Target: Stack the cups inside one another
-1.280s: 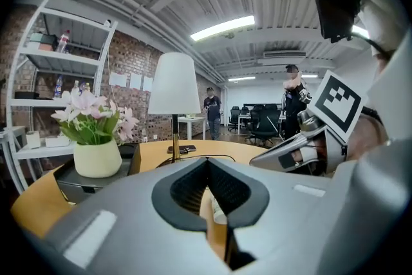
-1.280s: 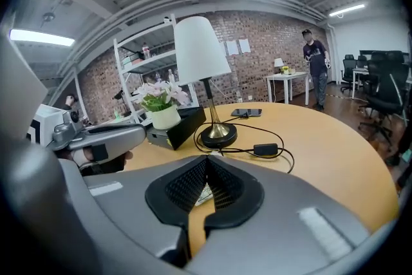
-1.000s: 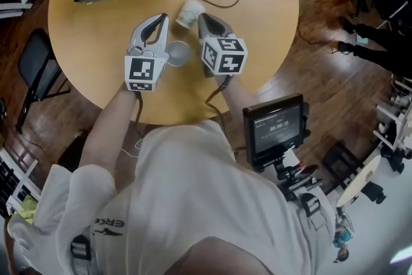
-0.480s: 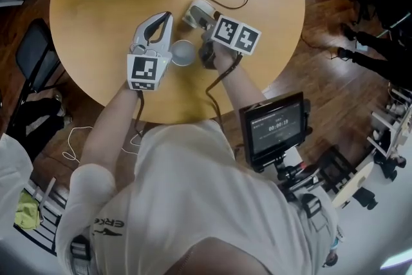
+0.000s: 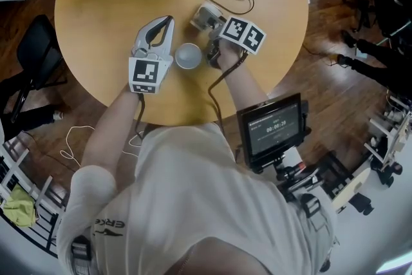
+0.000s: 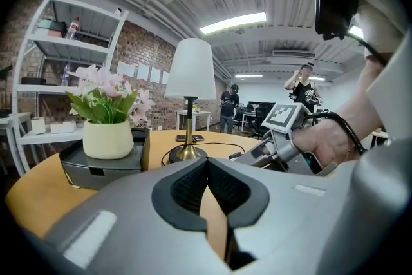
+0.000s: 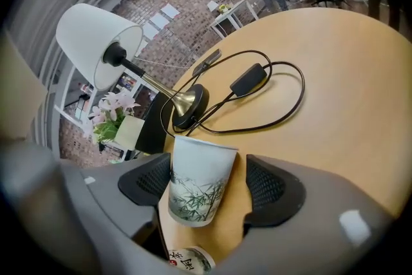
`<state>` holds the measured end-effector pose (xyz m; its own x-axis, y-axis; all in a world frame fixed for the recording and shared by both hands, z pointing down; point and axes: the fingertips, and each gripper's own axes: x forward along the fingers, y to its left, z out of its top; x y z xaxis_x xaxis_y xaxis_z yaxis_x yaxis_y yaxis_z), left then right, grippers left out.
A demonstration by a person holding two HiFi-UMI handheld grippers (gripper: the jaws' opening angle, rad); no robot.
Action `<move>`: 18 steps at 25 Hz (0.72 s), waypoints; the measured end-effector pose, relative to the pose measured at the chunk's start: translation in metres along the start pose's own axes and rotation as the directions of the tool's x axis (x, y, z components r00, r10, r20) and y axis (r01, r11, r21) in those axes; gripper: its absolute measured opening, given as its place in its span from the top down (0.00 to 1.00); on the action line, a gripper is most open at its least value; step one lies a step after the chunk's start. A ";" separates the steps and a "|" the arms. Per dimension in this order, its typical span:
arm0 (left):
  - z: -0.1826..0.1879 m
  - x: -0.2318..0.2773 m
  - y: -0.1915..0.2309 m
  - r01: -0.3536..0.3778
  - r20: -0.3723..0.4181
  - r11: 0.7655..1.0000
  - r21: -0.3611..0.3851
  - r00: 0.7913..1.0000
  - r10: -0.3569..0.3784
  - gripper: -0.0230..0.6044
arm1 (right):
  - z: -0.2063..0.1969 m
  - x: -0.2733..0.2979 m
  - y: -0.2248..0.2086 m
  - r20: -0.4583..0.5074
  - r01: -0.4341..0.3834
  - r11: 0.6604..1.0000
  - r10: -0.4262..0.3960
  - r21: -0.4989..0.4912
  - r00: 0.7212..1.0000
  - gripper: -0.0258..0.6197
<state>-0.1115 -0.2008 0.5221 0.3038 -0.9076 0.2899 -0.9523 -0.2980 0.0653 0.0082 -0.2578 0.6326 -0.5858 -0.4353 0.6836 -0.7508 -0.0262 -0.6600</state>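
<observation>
**Pick-up step: right gripper (image 7: 207, 185) straddles the lying cup (image 7: 201, 167), no grip yet.**
Its jaws have just swung wide and started to close. The cup lies on its side between the pads, rim pointing away, near the cord (image 7: 257, 106). The left gripper (image 6: 207, 170) is closed and empty, just beside the upright cup (image 5: 188, 55). Next, I'd say: pinch, lift, turn rim-up, drop into the upright cup.

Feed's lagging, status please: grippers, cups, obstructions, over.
Left gripper shut, empty. Right gripper just opened, astride bamboo cup, not clamped. Second cup upright between grippers. Lamp cord beyond, clear.
</observation>
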 end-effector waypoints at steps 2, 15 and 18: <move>0.000 0.001 0.000 0.002 -0.001 1.000 0.001 1.000 -0.002 0.96 | 0.004 -0.001 0.002 0.004 -0.012 1.000 0.012 -0.003 1.000 0.43; -0.003 0.001 0.000 0.005 -0.005 1.000 0.014 1.000 -0.004 0.96 | 0.010 -0.002 0.008 0.028 -0.038 0.996 0.041 -0.083 0.999 0.49; -0.003 0.001 0.000 0.005 -0.003 1.000 0.018 1.000 -0.005 0.96 | 0.016 -0.006 0.017 0.080 -0.075 0.988 0.086 -0.136 0.993 0.49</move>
<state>-0.1116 -0.2008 0.5252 0.3089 -0.9050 0.2925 -0.9500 -0.3081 0.0500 0.0044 -0.2701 0.6123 -0.6222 -0.5061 0.5973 -0.7395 0.1295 -0.6606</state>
